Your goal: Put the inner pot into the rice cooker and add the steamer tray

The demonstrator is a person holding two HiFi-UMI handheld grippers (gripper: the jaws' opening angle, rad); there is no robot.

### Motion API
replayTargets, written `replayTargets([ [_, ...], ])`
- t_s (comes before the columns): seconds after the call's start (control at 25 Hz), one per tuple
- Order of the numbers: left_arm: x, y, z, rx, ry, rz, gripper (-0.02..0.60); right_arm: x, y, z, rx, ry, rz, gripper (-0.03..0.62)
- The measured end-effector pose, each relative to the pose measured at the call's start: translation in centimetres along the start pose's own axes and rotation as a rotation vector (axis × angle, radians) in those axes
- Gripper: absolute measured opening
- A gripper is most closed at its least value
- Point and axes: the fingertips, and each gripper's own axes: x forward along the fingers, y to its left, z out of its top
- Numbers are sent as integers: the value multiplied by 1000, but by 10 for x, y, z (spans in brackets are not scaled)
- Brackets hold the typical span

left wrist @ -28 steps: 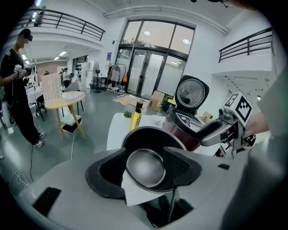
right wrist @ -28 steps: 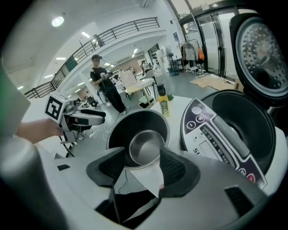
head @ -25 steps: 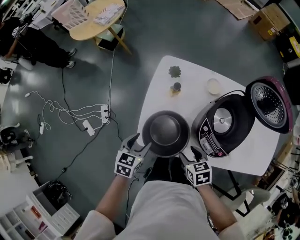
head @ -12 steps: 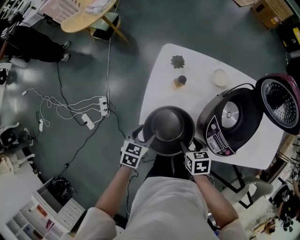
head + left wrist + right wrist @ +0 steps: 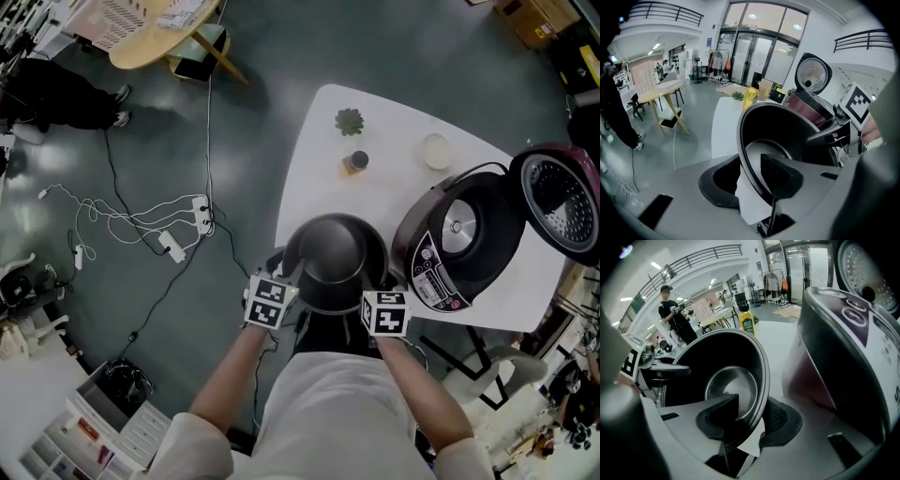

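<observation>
The dark metal inner pot [image 5: 335,255] stands on the near corner of the white table [image 5: 314,159], left of the rice cooker [image 5: 459,246]. The cooker's lid [image 5: 562,202] is swung open. My left gripper [image 5: 294,276] straddles the pot's left rim [image 5: 743,154], one pad inside and one outside. My right gripper [image 5: 368,287] straddles the right rim [image 5: 761,380] the same way. Both pairs of jaws have just been closing, and the pads now sit against the pot wall. I see the left gripper [image 5: 750,180] and the right gripper [image 5: 752,423] pinching the rim in their own views. No steamer tray can be made out.
Behind the pot stand a small bottle [image 5: 354,162], a little plant [image 5: 349,120] and a white dish [image 5: 435,150]. Cables and a power strip [image 5: 178,246] lie on the floor at left. A round wooden table [image 5: 141,37] is far left. A person [image 5: 670,310] stands far off.
Both grippers have come down over the pot's near rim, one on each side. Their jaws have narrowed around the rim. The pot itself has not moved on the table.
</observation>
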Motion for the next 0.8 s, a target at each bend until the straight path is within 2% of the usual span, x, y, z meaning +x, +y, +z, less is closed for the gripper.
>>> replayTargets([
  [0.08,0,3,0,-9,-2,11,138,2,-5,0,7,-9,-27,82],
  [0.24,-7,6,-3,-8,11,43,121,-3,-3,4,32,-10,-16,80],
  [0.48,-36,4,3,-34,-5,80,114,-26,8,15,-11,-31,0,78],
  [0.8,-87,0,53,-9,-112,117,109,-75,22,55,-15,-144,16,78],
])
